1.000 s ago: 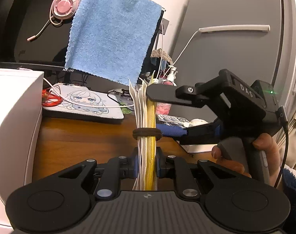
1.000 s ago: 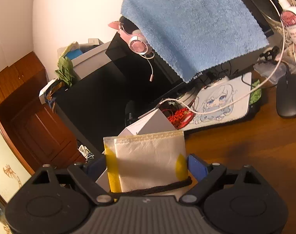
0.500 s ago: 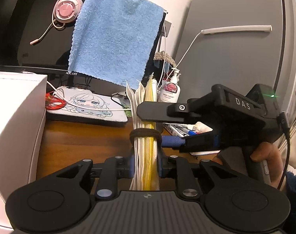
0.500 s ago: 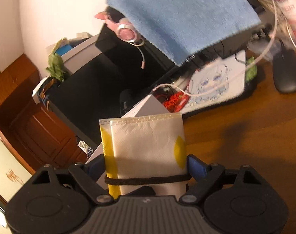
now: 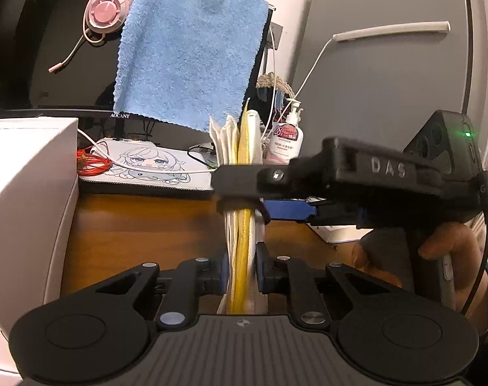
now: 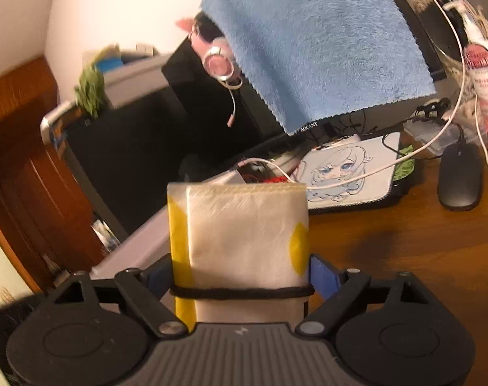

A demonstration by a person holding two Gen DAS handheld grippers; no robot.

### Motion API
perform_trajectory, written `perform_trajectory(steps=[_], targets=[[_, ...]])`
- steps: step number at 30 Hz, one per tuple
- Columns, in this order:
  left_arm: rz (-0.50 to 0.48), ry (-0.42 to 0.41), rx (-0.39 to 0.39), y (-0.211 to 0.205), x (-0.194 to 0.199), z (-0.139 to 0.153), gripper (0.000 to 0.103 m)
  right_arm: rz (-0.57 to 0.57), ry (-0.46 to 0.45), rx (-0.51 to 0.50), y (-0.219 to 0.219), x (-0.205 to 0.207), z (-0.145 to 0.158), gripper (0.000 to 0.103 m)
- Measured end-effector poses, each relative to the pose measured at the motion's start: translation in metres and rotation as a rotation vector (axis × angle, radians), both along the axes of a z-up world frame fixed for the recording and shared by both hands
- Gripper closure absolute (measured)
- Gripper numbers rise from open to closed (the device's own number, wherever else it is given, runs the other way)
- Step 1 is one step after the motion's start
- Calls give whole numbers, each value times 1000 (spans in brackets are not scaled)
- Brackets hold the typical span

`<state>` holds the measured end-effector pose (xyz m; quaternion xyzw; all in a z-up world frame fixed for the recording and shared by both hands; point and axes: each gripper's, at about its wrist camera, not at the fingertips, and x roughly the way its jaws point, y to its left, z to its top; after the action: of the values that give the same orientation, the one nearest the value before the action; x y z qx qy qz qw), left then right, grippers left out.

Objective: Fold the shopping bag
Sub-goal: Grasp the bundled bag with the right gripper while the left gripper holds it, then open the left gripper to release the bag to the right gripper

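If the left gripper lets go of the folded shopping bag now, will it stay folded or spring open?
Probably stays mostly folded: a black elastic band circles the folded shopping bag. Above the band the thin layers already fan apart, so the top would likely splay further. It looks light and soft, so it should flop over rather than stand.

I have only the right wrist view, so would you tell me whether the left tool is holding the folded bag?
Observer: Yes, the left tool is shut on the folded bag, gripping its layered edge.
Operator: Where is the black band relative to that grip?
Observer: The black band sits beyond the left tool's pads.
Operator: Who holds my tool?
Observer: A hand grips the handle of the right tool.
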<state>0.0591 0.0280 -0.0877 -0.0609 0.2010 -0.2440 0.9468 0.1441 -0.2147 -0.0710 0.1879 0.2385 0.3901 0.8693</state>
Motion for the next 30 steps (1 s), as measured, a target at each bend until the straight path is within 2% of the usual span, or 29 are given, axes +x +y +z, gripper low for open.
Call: perform_trajectory(steps=[3,5,11,15,16,20,21,22,23,25,27,30], targets=[[-2,9,-11,2,1,-1,87,0,-19,-31,4,-3,-1,16],[0,8,-9,2,1,-1,87,13,4,-29,4,0,-2,15],[2,-17,20,-1,-2,-2,87,41,154,115,-9,16,-19,16],[7,-26,19,-1,-2,-1,85,46,132,82,-6,15,-16,17],[15,-25,14,1,-2,1,81,46,122,71,-5,14,-14,17],[33,-18,-14,8,-5,9,56,57,119,37,-5,17,-2,19],[31,-16,-24,10,-7,12,52,54,116,14,-6,19,5,19],[27,-12,-36,13,-9,15,40,50,106,-21,-6,20,14,19],[26,-10,-46,14,-11,17,28,46,84,-85,-5,22,27,19],[37,-3,-63,15,-15,22,15,59,40,-269,5,28,53,19],[54,7,-60,13,-19,25,13,83,10,-451,17,35,74,19],[70,57,91,-5,-20,29,13,172,53,-674,44,50,86,19]])
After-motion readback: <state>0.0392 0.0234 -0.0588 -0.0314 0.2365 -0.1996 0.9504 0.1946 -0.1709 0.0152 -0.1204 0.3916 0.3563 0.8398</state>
